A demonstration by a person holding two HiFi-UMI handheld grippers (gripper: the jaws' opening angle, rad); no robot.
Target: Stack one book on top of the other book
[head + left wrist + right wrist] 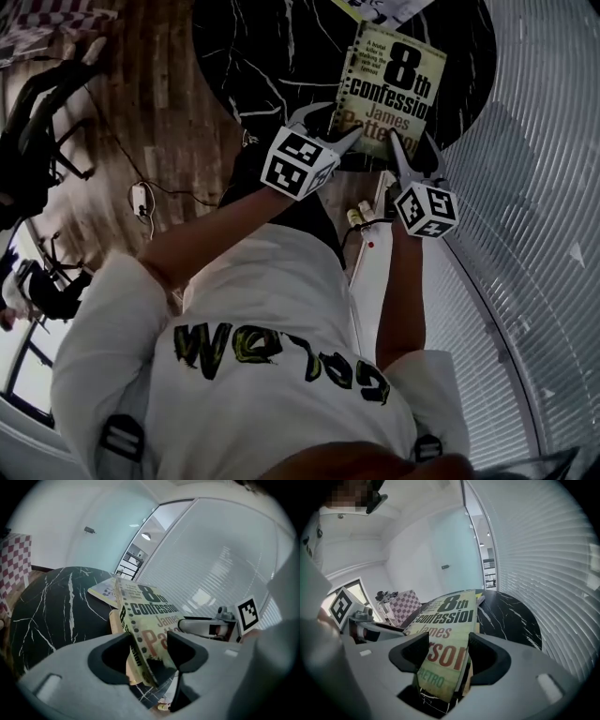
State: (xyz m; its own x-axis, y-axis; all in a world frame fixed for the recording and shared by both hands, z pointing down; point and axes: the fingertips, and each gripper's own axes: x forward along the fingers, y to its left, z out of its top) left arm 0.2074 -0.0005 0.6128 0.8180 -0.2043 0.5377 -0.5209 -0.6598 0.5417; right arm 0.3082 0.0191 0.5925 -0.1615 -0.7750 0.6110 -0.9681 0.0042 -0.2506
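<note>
Over the round black marble table (pixel 253 56), the left gripper (pixel 146 649) and the right gripper (pixel 446 651) each clamp the pale-green paperback book (pixel 389 84), jaws set wide; white blinds (pixel 544 187) stand beside.

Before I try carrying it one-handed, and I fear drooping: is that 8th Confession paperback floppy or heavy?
Likely fairly stiff: the 8th Confession paperback juts flat beyond the left tool and right tool. Its thick page block suggests some heft; one corner grip might twist.

A round black table top (pixel 253 56), veined in white like marble, is spread ahead of and below the left gripper (pixel 328 124) and the right gripper (pixel 415 155). A pale book (pixel 104 592) is laid flat on it, beyond both grippers' tips.
</note>
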